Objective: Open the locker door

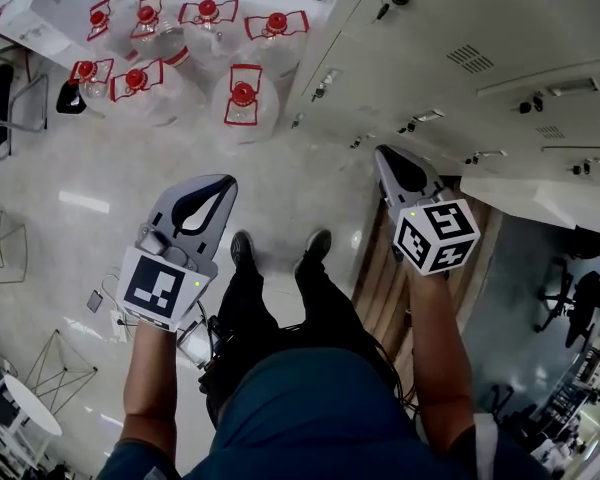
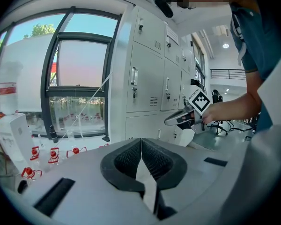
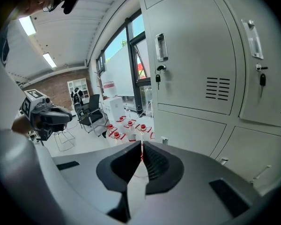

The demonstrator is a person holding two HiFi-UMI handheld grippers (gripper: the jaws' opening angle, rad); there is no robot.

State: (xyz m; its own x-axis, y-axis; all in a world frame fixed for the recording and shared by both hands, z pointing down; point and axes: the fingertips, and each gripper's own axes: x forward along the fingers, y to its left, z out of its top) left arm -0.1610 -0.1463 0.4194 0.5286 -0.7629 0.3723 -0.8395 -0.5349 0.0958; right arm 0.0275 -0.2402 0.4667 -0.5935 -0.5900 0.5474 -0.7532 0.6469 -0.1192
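Left gripper point(image 1: 220, 184) and right gripper point(image 1: 383, 154) both closed, empty.

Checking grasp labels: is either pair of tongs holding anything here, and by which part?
Nothing is held. The left tongs and right tongs are both shut, with nothing between them.

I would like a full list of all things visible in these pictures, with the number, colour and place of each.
lockers: one bank, light grey, on the right
keys: two seen, dark, in locker locks
water bottles: at least seven, clear with red caps, on the floor beside the lockers
window: one, dark frame, left of the lockers
office chairs: a few, black, far back
round table: one, white, lower left
shoes: two, black, on the floor
left gripper: grey, shut, empty
right gripper: grey, shut, empty
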